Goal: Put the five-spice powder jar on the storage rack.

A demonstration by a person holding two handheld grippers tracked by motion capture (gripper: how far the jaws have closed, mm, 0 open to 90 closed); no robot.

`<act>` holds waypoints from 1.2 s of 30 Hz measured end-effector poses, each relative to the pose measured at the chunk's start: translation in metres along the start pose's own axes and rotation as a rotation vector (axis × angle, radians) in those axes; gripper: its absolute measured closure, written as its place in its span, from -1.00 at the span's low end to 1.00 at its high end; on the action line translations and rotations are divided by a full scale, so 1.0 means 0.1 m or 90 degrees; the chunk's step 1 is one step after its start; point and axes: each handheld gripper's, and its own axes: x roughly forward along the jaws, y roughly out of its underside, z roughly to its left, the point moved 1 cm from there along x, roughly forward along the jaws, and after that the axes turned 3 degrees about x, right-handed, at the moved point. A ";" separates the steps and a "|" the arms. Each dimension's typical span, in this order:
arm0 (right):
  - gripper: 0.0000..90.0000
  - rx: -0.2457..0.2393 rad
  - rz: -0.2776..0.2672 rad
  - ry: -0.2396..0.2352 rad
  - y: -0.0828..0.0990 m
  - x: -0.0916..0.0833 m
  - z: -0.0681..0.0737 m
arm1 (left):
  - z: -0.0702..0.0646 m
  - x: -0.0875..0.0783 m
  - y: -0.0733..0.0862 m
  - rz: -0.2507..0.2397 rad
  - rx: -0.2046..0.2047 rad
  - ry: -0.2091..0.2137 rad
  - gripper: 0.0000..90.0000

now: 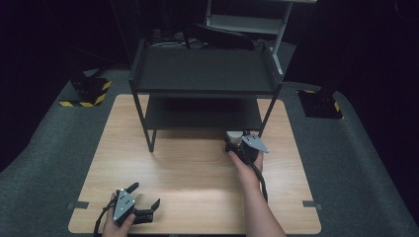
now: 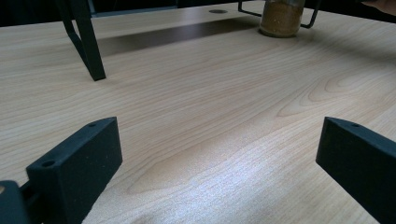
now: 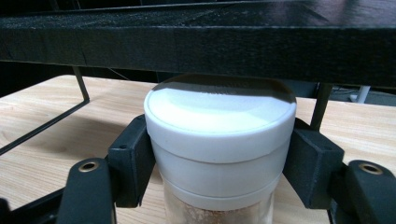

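One white-lidded spice jar [image 3: 219, 140] is clamped between the jaws of the right gripper [image 1: 240, 143], at the front edge of one two-tier black rack [image 1: 205, 74]. The left gripper [image 1: 143, 200] is held open and empty above the table [image 1: 197, 173]. The jar's base is cut off.

Grey carpet [image 1: 44, 163] surrounds the wooden table [image 1: 188, 168]; dark room.

The left gripper [image 1: 141, 205] is held low at the near-left corner of the desk [image 1: 197, 168], its 2 jaws spread wide with nothing between them. The right forearm reaches forward, and the right gripper [image 1: 236, 143] has its jaws pressed against both sides of a white-capped jar [image 3: 219, 144].
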 end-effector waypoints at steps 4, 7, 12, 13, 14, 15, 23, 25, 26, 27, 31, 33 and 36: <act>-0.25 -0.009 0.002 0.001 -0.01 0.00 0.00 | 0.00 0.00 0.00 -0.001 -0.001 0.000 -0.99; -0.25 -0.013 0.008 -0.001 -0.03 -0.03 0.01 | 0.00 0.00 0.00 -0.001 -0.002 0.001 -0.99; -0.25 -0.012 0.014 -0.016 -0.02 -0.17 0.01 | 0.00 0.00 0.00 -0.001 -0.003 0.000 -0.99; -0.25 -0.012 0.012 -0.024 -0.01 -0.25 0.02 | 0.00 0.00 0.00 -0.001 -0.003 0.000 -0.99; -0.25 -0.017 0.008 -0.027 -0.01 -0.30 0.03 | 0.00 0.00 0.00 -0.001 -0.003 0.000 -0.99; -0.25 -0.017 0.008 -0.027 -0.01 -0.30 0.03 | 0.00 0.00 0.00 -0.001 -0.003 0.000 -0.99; -0.25 -0.019 -0.005 -0.057 -0.13 -0.68 0.14 | 0.01 0.00 0.00 0.001 -0.003 0.001 -0.99; -0.25 -0.025 -0.005 -0.062 -0.19 -0.76 0.19 | 0.00 0.00 0.00 0.001 -0.004 -0.001 -0.99; -0.25 -0.026 -0.006 -0.064 -0.22 -0.79 0.20 | 0.00 0.00 0.00 0.001 -0.004 -0.001 -0.99; -0.25 -0.018 -0.006 -0.068 -0.29 -0.85 0.23 | 0.00 0.00 0.00 0.000 -0.002 0.000 -0.99; -0.25 0.004 -0.002 -0.077 -0.47 -0.92 0.26 | 0.00 0.00 0.00 0.000 -0.002 0.001 -0.99; -0.25 0.004 -0.003 -0.079 -0.52 -0.94 0.27 | 0.01 0.00 0.00 0.000 -0.002 0.002 -0.99; -0.25 -0.005 -0.006 -0.081 -0.67 -0.98 0.32 | 0.01 0.00 0.00 0.000 -0.002 0.002 -0.99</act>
